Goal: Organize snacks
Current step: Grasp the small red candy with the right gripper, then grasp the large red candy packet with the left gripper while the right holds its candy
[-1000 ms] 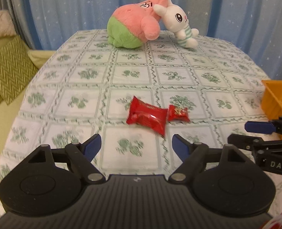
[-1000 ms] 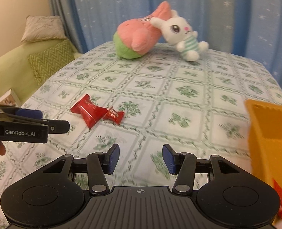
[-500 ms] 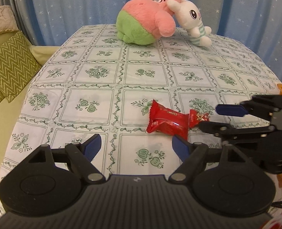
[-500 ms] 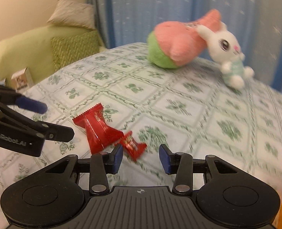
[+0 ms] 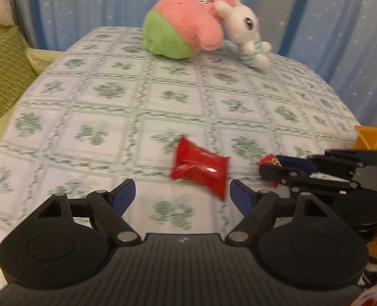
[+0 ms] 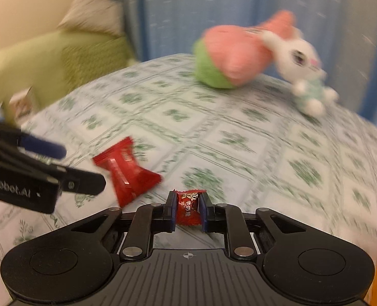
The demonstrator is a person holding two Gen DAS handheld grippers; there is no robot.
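Observation:
My right gripper [image 6: 187,210] is shut on a small red candy [image 6: 188,207], both blue pads pressing its sides just above the tablecloth. The left wrist view shows that same gripper [image 5: 275,164] from the side with the small red candy [image 5: 268,160] poking out at its tips. A larger red snack packet [image 5: 199,169] lies on the cloth just ahead of my left gripper [image 5: 182,195], which stands open and holds nothing. From the right wrist the larger packet [image 6: 127,169] lies to the left, with the left gripper [image 6: 83,165] beside it.
An orange basket [image 5: 372,140] stands at the table's right edge. A pink and green plush [image 5: 185,29] and a white bunny plush [image 5: 247,34] sit at the far end. A green sofa with cushions [image 5: 2,74] is left of the table [image 5: 86,107]; blue curtains hang behind.
My right gripper swung left from the basket towards the snacks and closed on the small red candy, which now sits apart from the larger packet. The left gripper stayed open.

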